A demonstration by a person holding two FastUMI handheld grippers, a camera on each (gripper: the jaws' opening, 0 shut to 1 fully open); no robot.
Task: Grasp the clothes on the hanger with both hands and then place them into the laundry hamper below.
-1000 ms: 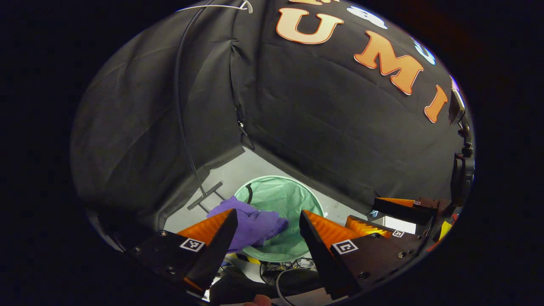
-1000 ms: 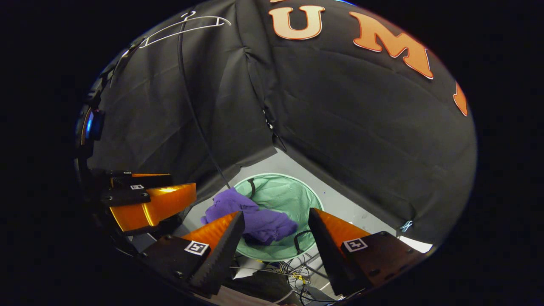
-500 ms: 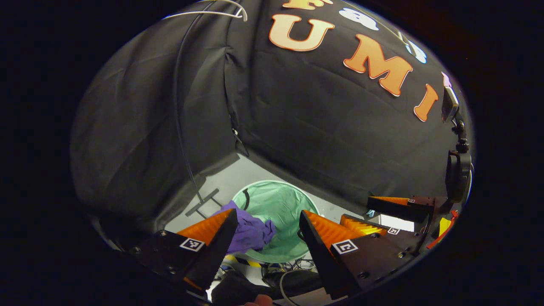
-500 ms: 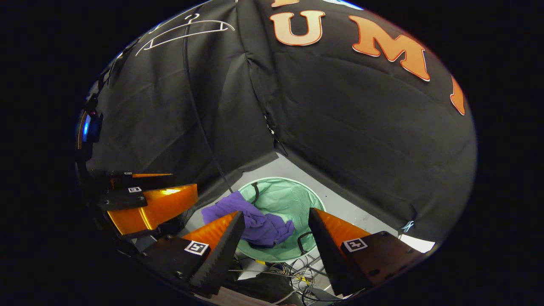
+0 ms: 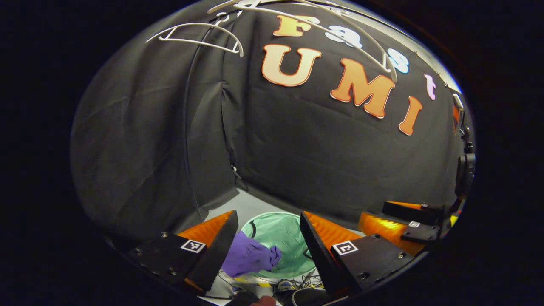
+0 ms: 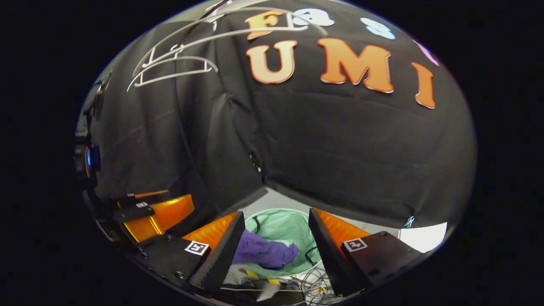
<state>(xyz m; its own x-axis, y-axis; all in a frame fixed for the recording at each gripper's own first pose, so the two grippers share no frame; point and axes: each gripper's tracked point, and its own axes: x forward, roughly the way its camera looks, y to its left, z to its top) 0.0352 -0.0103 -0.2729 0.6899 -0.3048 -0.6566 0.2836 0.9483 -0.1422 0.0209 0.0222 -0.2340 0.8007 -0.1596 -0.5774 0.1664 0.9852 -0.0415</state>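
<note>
A purple garment (image 5: pixel 248 257) lies crumpled in the pale green laundry hamper (image 5: pixel 282 231), draped over its near left rim. In the left gripper view my left gripper (image 5: pixel 267 214) hangs open well above the hamper, holding nothing, and the right gripper (image 5: pixel 374 213) shows open at the far right. The right gripper view has the garment (image 6: pixel 265 253) and hamper (image 6: pixel 282 225) between the spread fingers of my right gripper (image 6: pixel 276 212), which is open and apart from the cloth. The left gripper (image 6: pixel 180 196) is at the left there. Bare white hangers (image 6: pixel 174 70) hang high up.
A thin black pole (image 5: pixel 189 140) rises left of the hamper toward the hangers (image 5: pixel 199 36). Loose cables (image 6: pixel 297 282) lie on the grey floor in front of the hamper. A camera mount (image 5: pixel 463 165) stands at the right edge.
Both grippers have lifted and tilted up, so the hamper sits lower and smaller and the hangers come into view. The purple garment has slumped further into the hamper.
</note>
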